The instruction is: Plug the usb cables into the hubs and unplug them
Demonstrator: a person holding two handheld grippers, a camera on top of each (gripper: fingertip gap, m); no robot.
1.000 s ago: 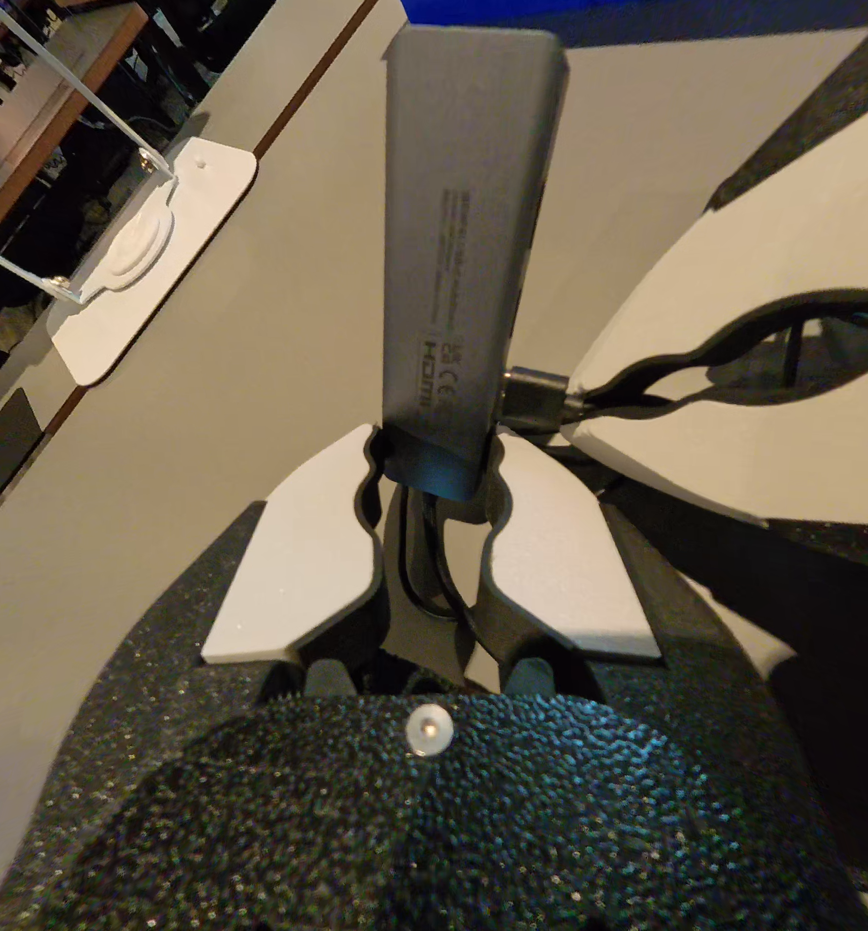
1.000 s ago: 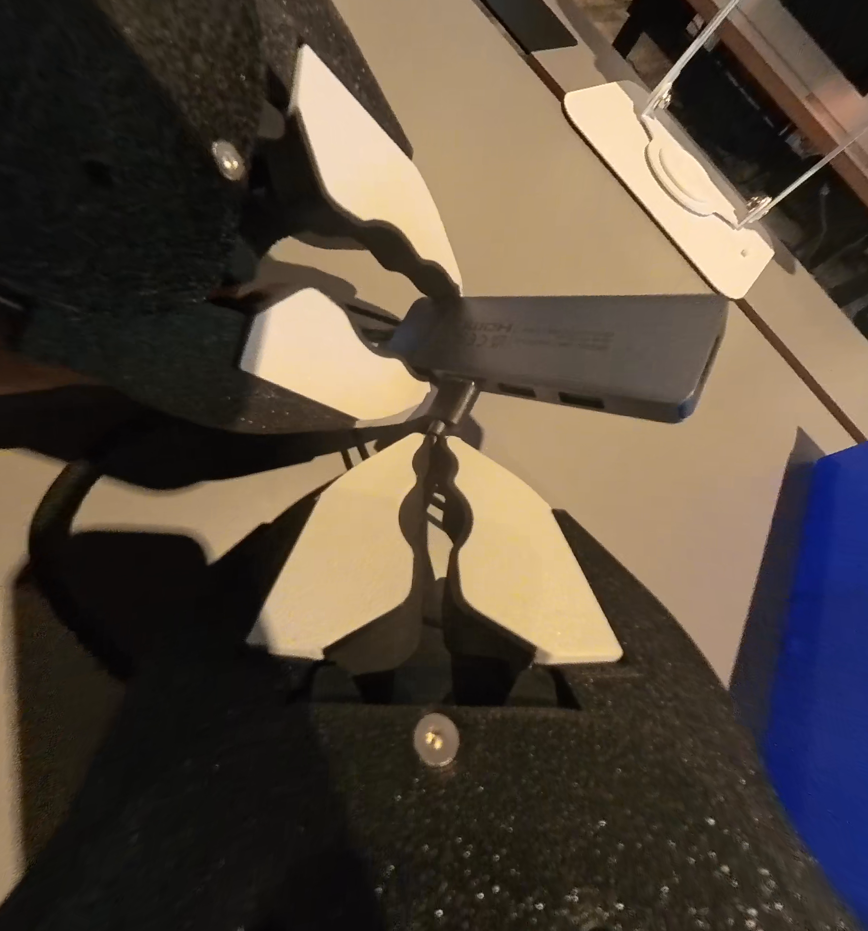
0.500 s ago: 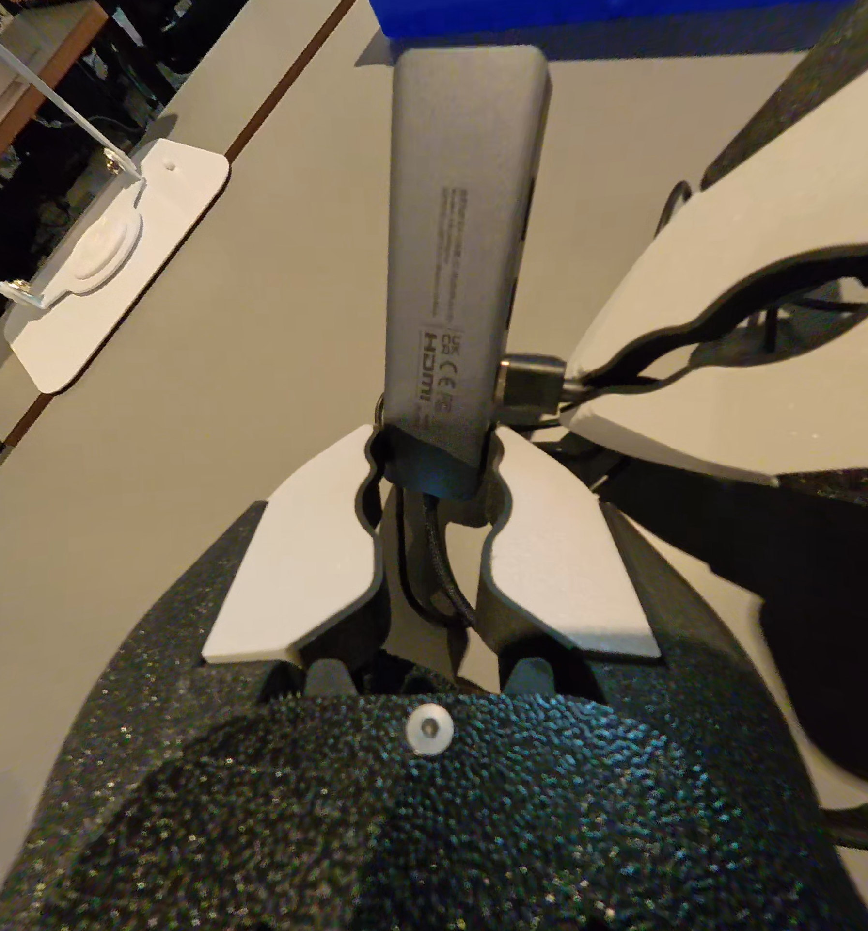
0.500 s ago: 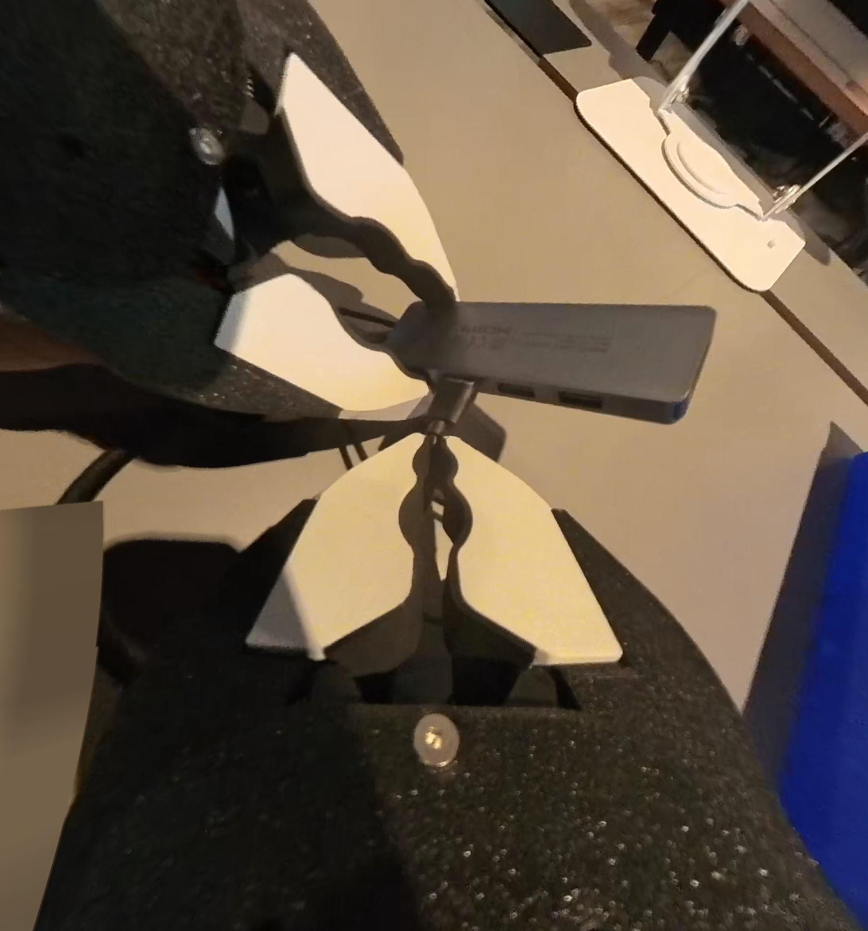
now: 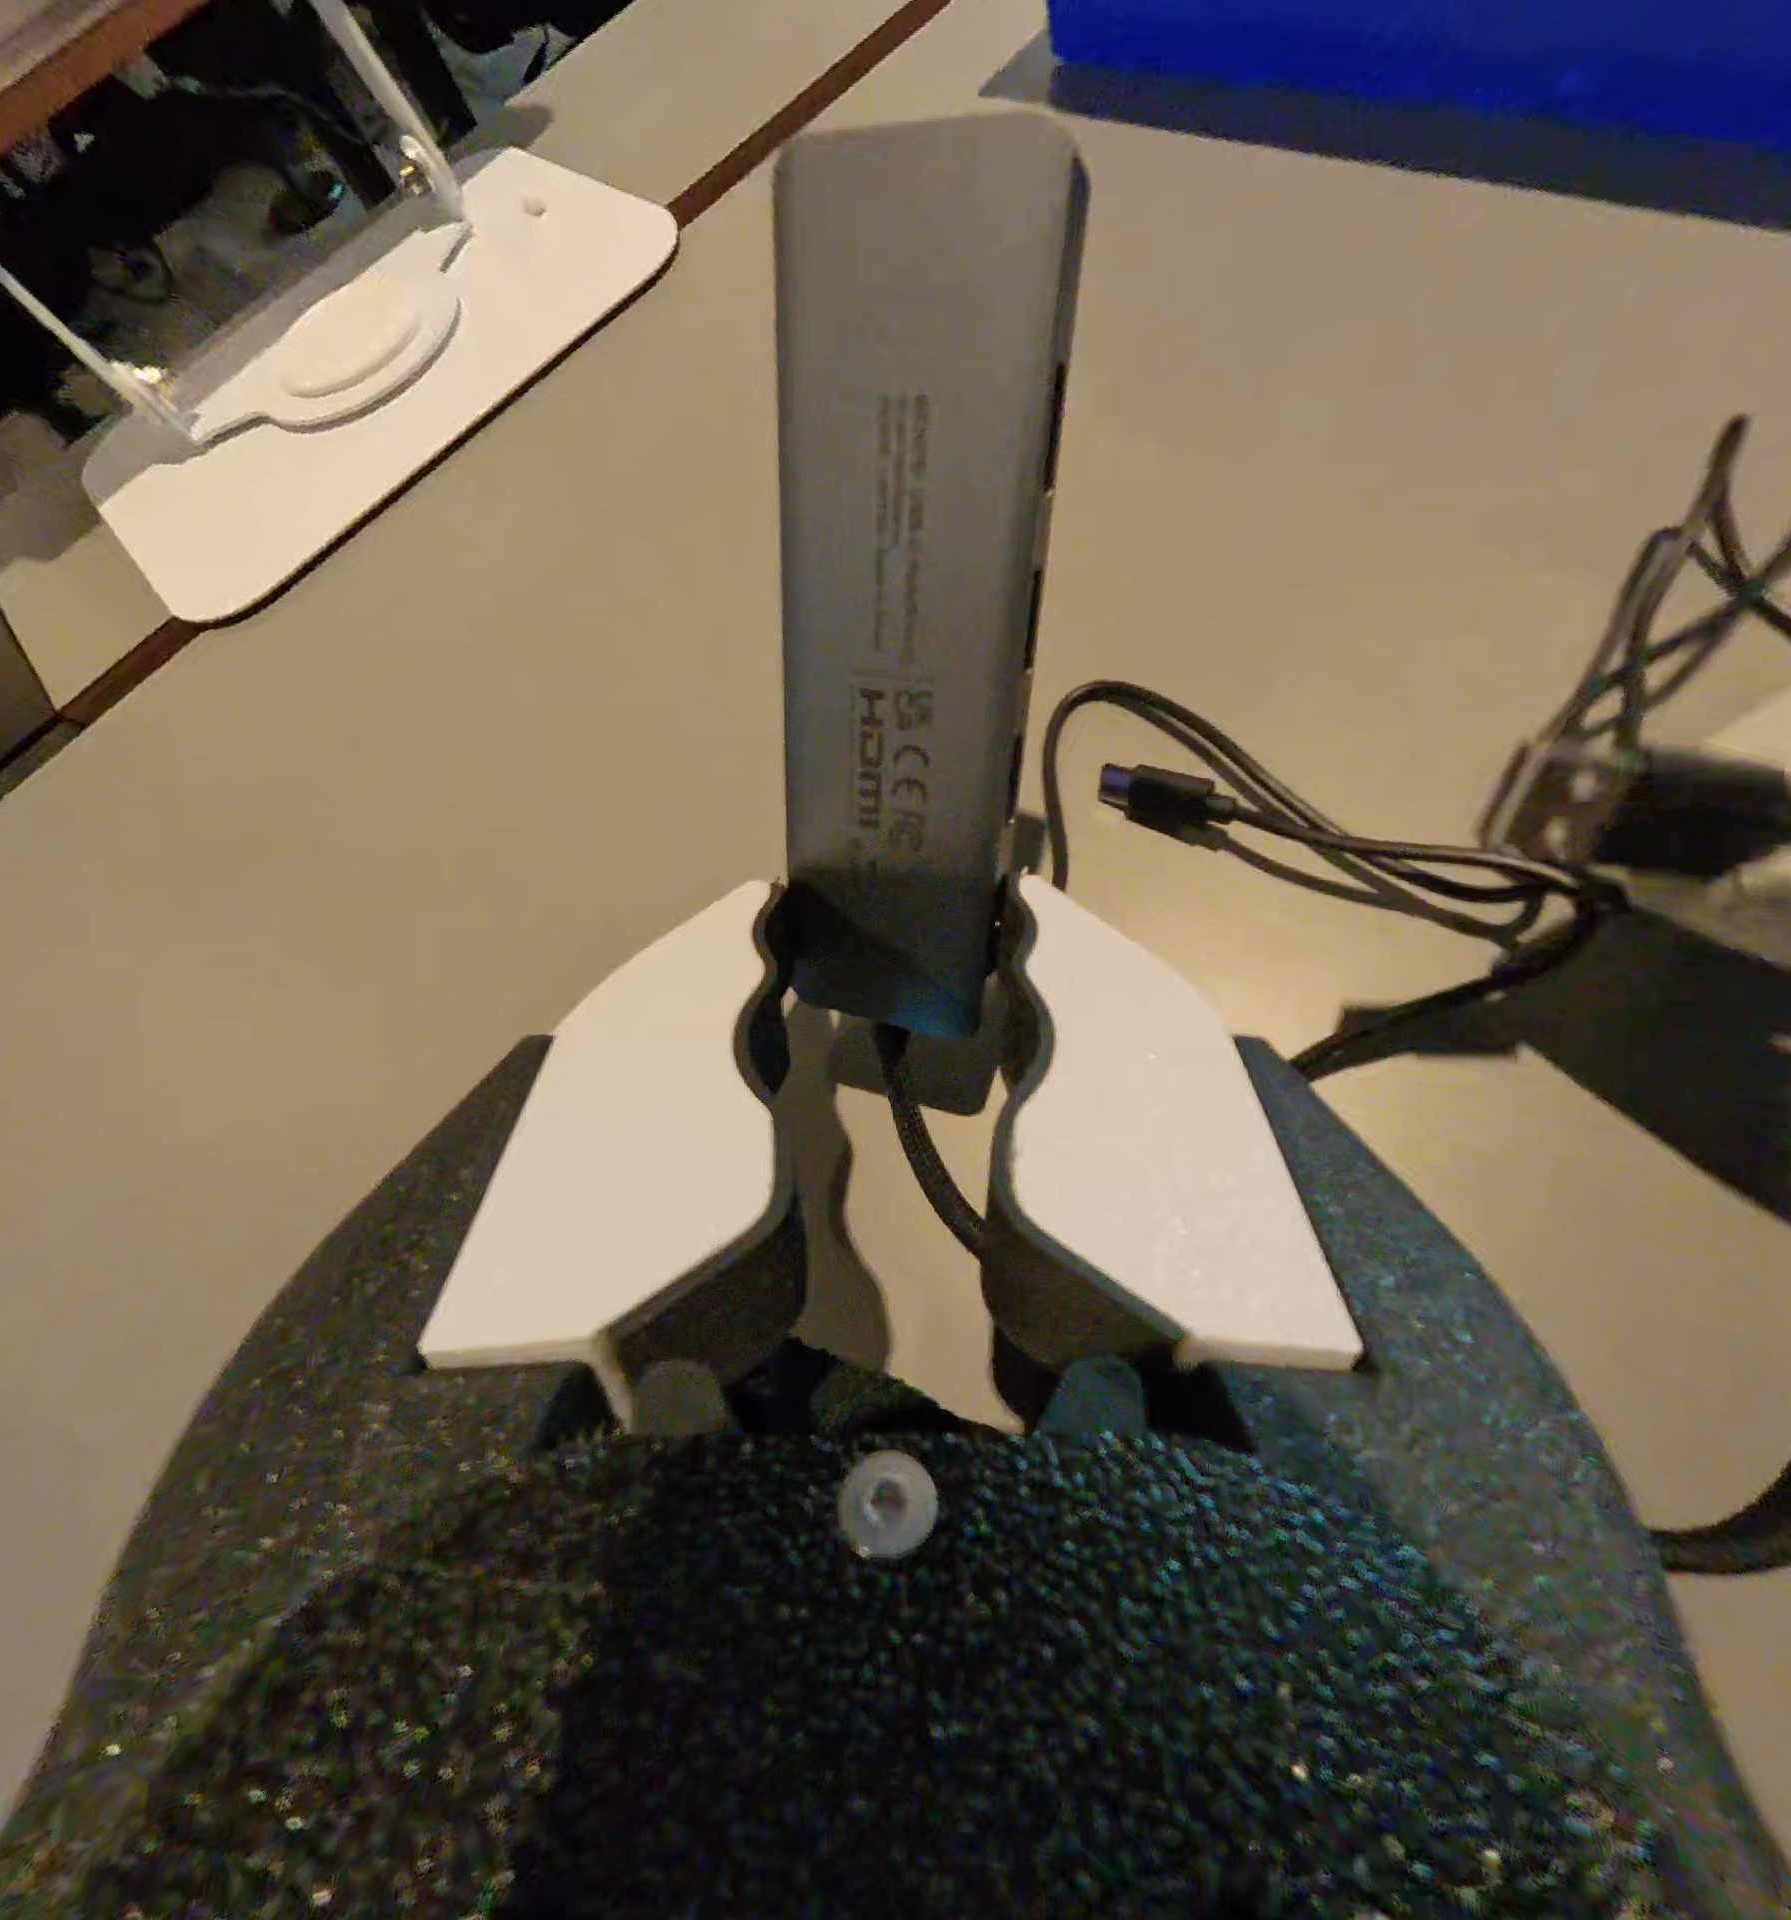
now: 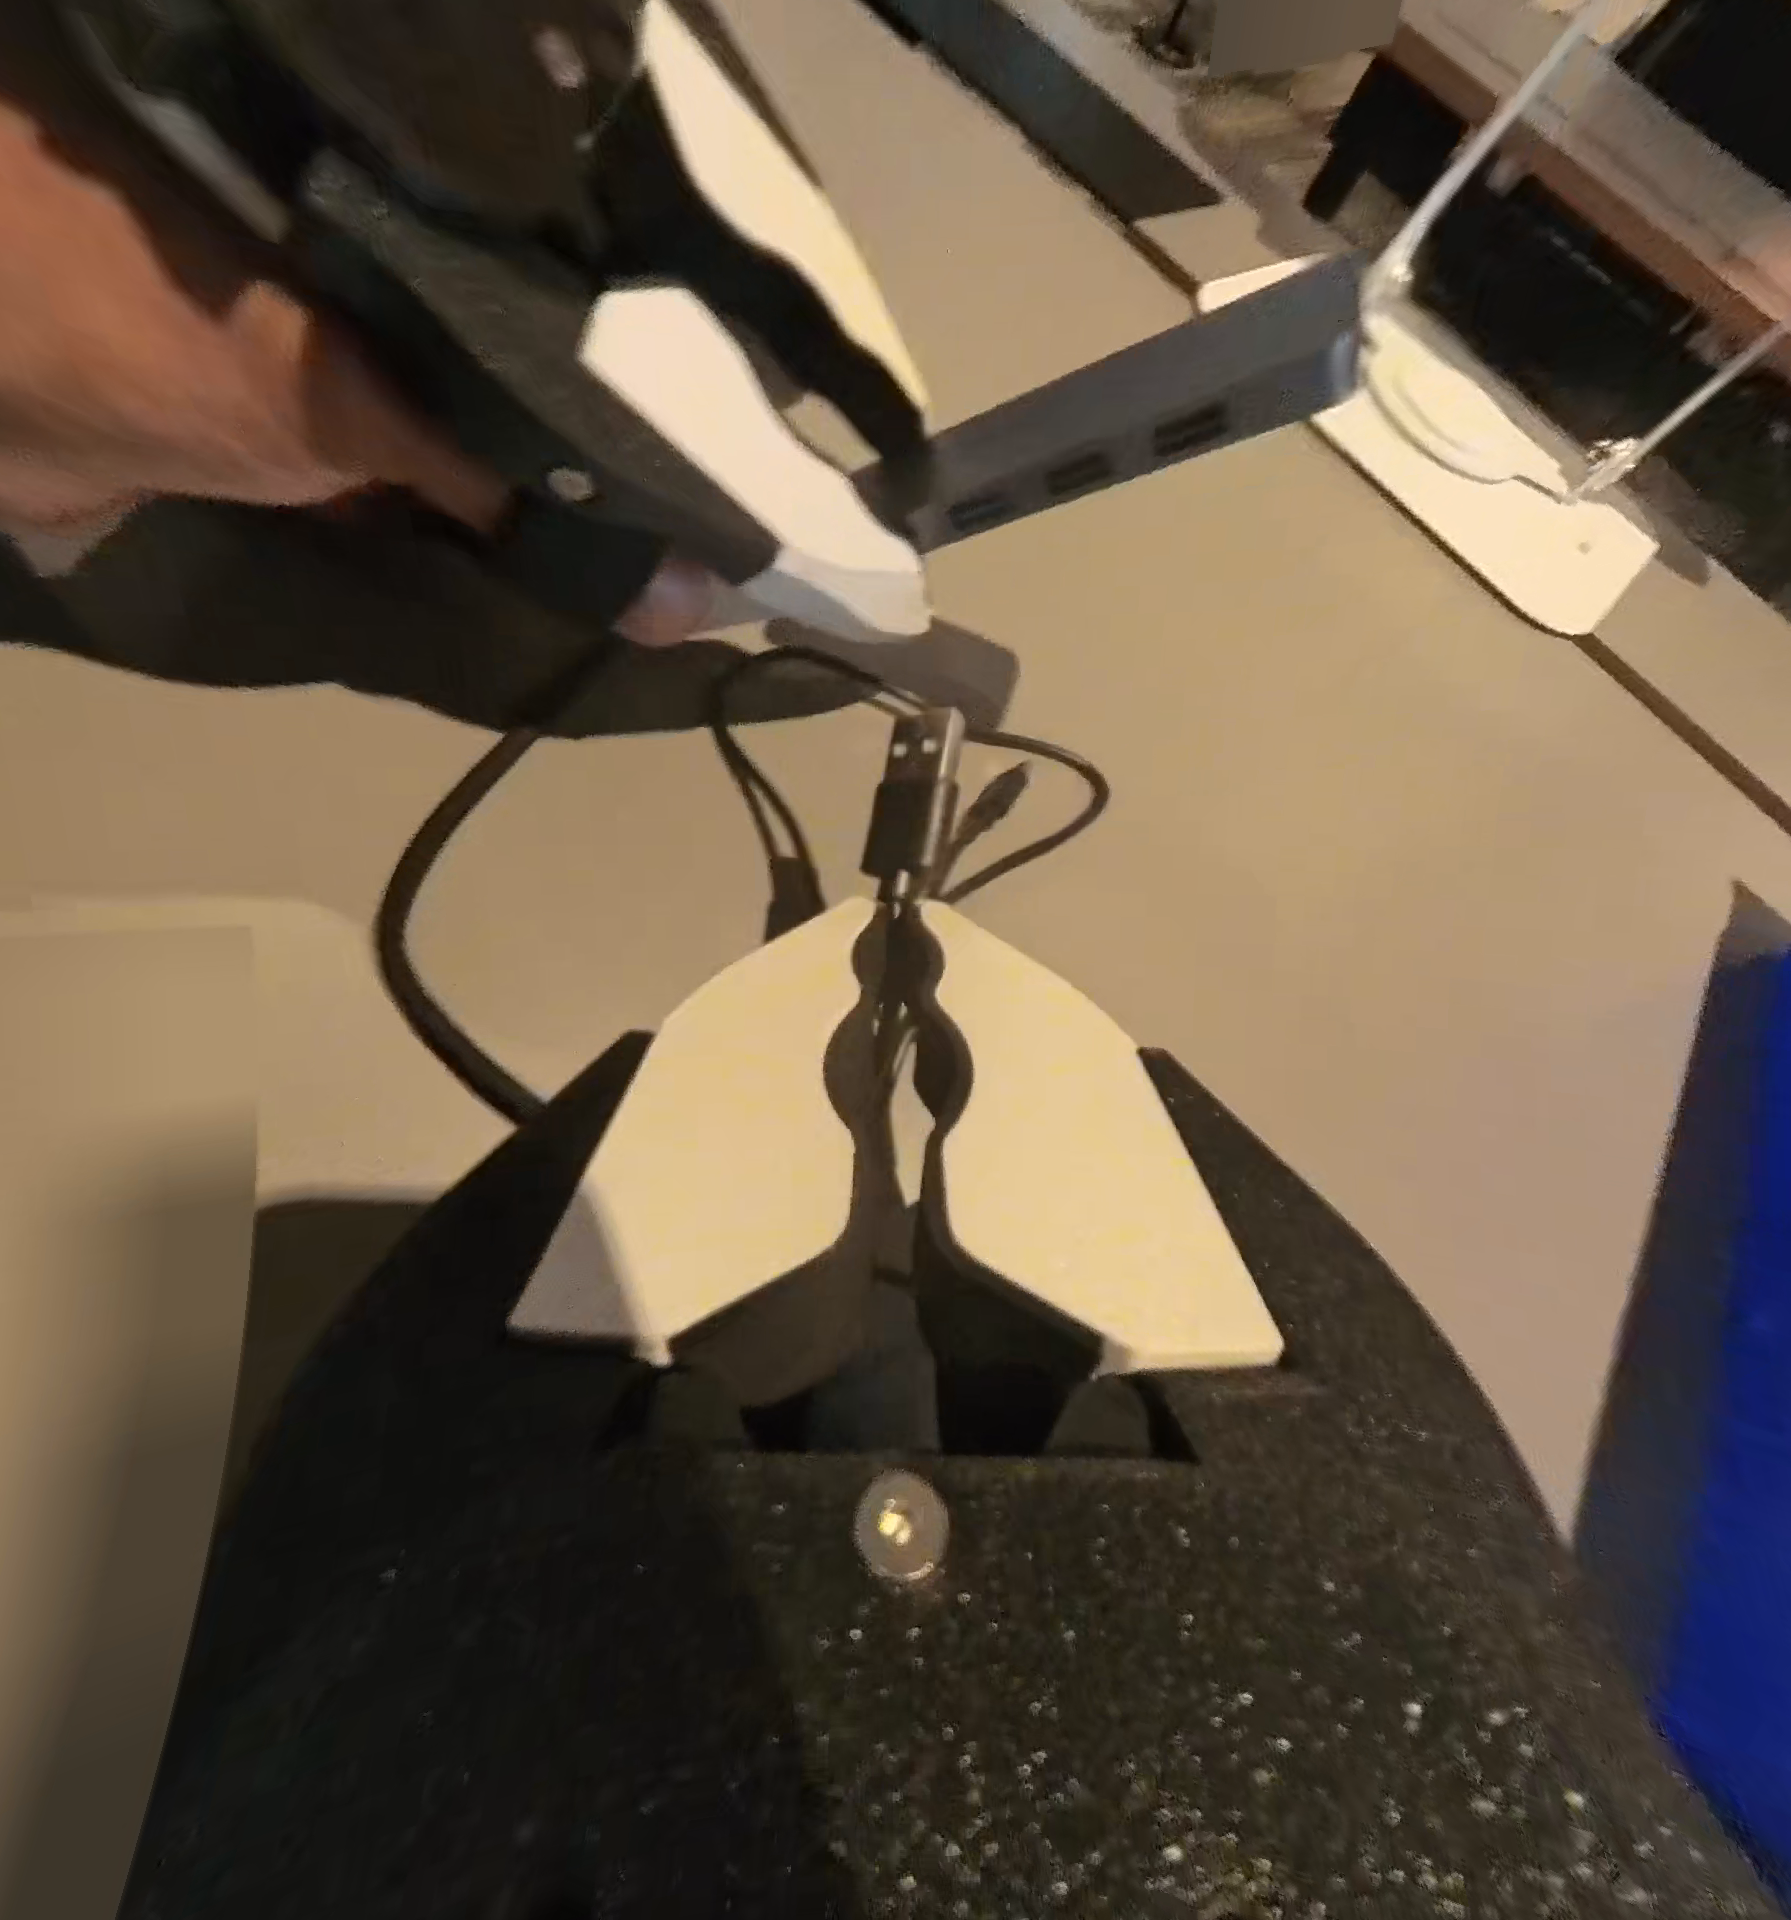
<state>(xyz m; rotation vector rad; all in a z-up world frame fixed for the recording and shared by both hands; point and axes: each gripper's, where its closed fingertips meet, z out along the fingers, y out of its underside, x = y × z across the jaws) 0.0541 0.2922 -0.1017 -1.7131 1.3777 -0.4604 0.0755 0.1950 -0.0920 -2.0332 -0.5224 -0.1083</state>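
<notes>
I have withdrawn the black USB-A cable plug (image 6: 912, 805) from the slim grey metal hub (image 5: 922, 540); both now sit well apart.

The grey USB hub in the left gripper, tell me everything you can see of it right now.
The USB hub is a slim, flat bar with rounded corners and a matte grey, metal-looking shell. Small printed markings sit on its upper face. The right wrist view shows a row of three rectangular ports along one long edge, all empty. The left gripper is shut on one short end, holding the hub above the table. A braided black cable leaves that gripped end. The USB-A plug in the right gripper is clear of it.
</notes>
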